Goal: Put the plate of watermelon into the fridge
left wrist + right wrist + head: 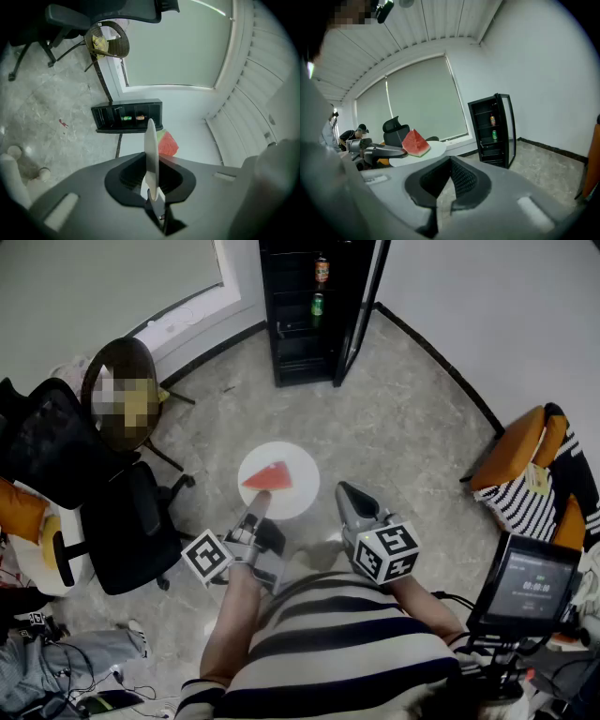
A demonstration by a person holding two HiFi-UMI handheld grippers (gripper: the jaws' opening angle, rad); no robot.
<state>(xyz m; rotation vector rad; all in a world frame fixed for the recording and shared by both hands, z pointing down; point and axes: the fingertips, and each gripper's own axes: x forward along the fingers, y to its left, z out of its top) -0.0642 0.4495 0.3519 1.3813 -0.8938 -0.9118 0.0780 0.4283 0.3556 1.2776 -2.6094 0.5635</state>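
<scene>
Gripping the near rim of the white plate (286, 510), the left gripper (255, 514) has its jaws pinched almost together on the thin edge. It carries the plate level above the pale stone floor (403, 427) at the centre of the head view. A single red wedge of watermelon (269, 476) with a green rind lies on the plate, toward its left side. In the left gripper view the plate shows edge-on, rising from the jaws, with the wedge against its right face.

The right gripper (345, 491) sits just right of the plate, apart from it, and holds nothing. Its jaws stand close together with only a thin slit between them.

The black fridge (291, 343) stands at the top centre of the head view, well apart from the plate, with its door swung open on the right. Inside, an orange-brown drink (322, 269) stands on an upper shelf. A green can (318, 304) stands on the shelf below it.
</scene>
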